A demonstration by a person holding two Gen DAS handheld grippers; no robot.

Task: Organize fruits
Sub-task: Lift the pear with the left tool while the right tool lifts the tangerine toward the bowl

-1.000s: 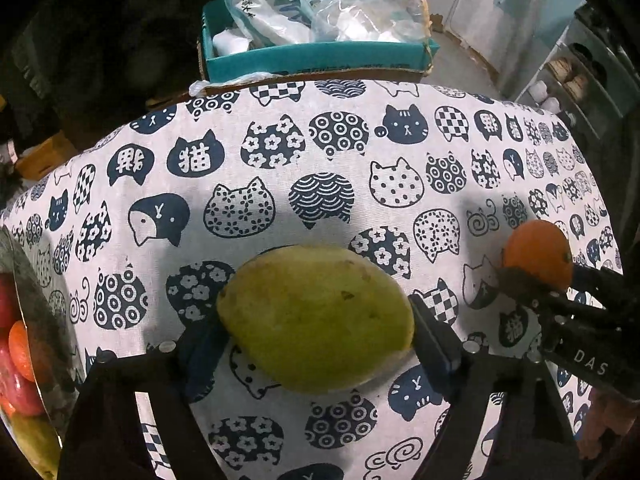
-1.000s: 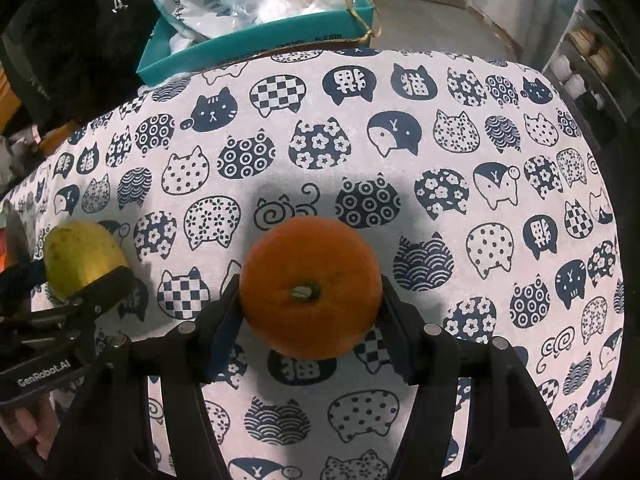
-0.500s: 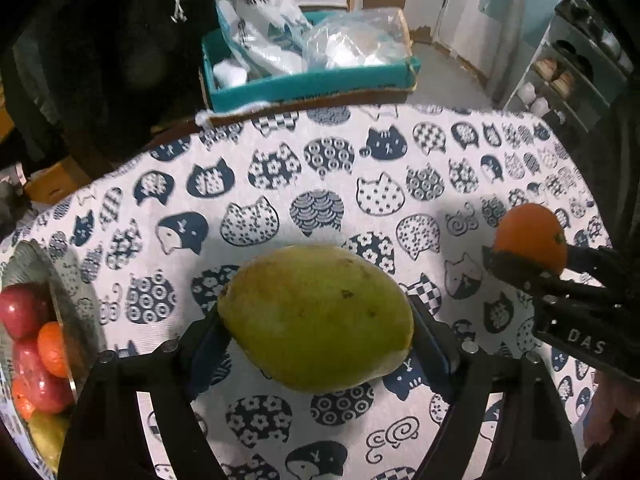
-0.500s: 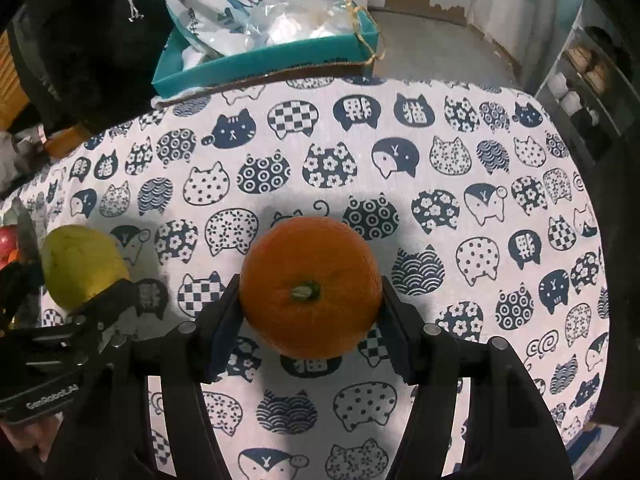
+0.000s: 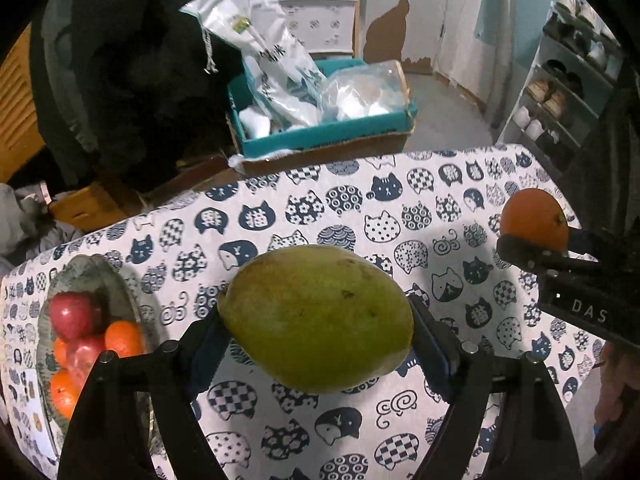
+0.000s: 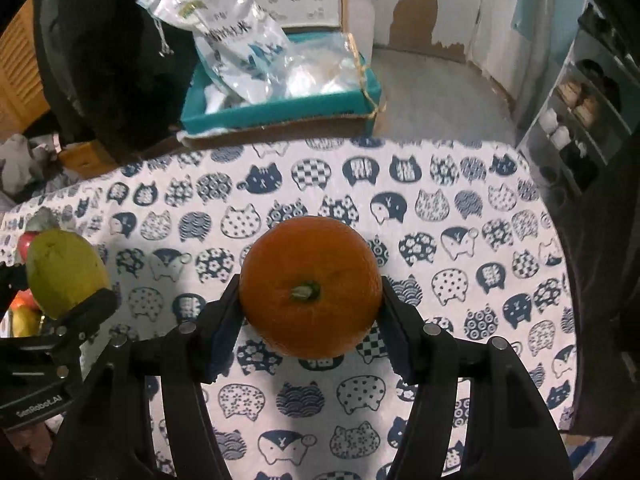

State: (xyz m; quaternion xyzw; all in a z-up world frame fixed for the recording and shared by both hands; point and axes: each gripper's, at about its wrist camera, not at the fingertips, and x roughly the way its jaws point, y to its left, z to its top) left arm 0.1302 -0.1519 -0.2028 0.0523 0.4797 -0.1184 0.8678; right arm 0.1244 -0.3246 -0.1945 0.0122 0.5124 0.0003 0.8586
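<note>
My left gripper [image 5: 316,332] is shut on a large green mango [image 5: 316,318], held in the air above the cat-print tablecloth [image 5: 304,208]. My right gripper [image 6: 310,304] is shut on an orange [image 6: 310,286], stem end facing the camera, also lifted off the cloth. In the left wrist view the orange [image 5: 534,218] shows at the right; in the right wrist view the mango [image 6: 64,272] shows at the left. A glass bowl [image 5: 86,272] at the left of the table holds red apples and oranges.
A teal box [image 5: 320,140] with plastic bags stands behind the table's far edge. A dark garment [image 5: 120,60] hangs at the back left. Shoe shelves [image 5: 568,92] stand at the right. A hand [image 5: 616,372] shows at the right edge.
Both grippers have risen with their fruit, so the table looks farther away and more of the room shows. The fruit bowl has come into fuller view at the left.
</note>
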